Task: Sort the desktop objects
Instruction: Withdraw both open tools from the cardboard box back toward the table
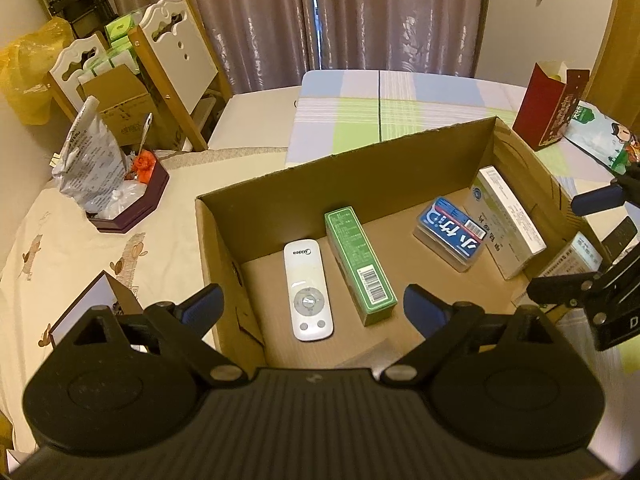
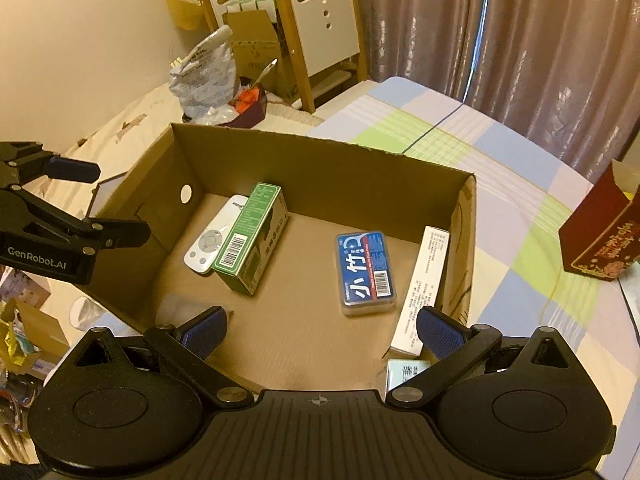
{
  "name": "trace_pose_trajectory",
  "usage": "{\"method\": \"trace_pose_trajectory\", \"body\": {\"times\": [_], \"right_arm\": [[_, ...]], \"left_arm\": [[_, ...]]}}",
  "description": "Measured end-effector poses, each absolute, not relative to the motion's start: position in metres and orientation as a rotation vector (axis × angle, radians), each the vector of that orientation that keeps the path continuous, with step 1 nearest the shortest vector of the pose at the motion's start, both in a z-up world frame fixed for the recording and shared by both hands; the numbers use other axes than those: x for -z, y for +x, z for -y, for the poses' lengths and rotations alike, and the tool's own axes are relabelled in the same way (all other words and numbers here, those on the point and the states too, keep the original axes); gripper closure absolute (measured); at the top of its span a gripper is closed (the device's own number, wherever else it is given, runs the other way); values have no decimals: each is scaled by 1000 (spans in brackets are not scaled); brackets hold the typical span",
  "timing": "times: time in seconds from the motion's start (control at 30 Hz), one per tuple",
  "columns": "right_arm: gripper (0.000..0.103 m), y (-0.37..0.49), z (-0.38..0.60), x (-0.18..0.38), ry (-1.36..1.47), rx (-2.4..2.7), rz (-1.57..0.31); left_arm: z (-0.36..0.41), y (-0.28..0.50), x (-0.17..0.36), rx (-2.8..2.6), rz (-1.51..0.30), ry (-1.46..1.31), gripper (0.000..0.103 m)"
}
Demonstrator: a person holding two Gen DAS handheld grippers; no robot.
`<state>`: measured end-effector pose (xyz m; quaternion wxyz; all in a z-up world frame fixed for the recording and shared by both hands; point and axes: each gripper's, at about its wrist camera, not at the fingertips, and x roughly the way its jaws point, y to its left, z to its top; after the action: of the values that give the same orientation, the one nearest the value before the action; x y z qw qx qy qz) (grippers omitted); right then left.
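Observation:
An open cardboard box (image 1: 344, 152) (image 2: 320, 144) stands on the table. On its floor lie a white remote (image 1: 307, 292) (image 2: 208, 246), a green carton (image 1: 360, 264) (image 2: 248, 232), a blue floss case (image 1: 452, 232) (image 2: 366, 272) and a white carton (image 1: 506, 220) (image 2: 424, 288) leaning on the right wall. My left gripper (image 1: 312, 306) (image 2: 104, 202) hovers open over the box's left near side, holding nothing. My right gripper (image 2: 322, 328) (image 1: 576, 244) hovers open over the near right side, also empty. A pale carton (image 2: 404, 376) is half hidden behind its finger.
A dark red gift bag (image 1: 548, 108) (image 2: 596, 240) stands right of the box on the checked cloth. A purple tray (image 1: 132, 204) with a crumpled plastic bag sits at the far left. Two white chairs (image 1: 176, 64) stand behind the table. A folded card (image 1: 96, 300) lies left of the box.

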<state>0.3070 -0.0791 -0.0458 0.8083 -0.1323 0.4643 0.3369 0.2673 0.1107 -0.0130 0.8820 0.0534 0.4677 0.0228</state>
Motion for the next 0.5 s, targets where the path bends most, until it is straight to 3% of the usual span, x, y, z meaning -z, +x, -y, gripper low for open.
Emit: {"method": "trace_pose_trajectory", "body": {"times": [0.5], "right_arm": [[0, 265, 132, 19, -213, -702, -925]], "left_arm": [[-89, 204, -5, -125, -934, 88, 7]]}}
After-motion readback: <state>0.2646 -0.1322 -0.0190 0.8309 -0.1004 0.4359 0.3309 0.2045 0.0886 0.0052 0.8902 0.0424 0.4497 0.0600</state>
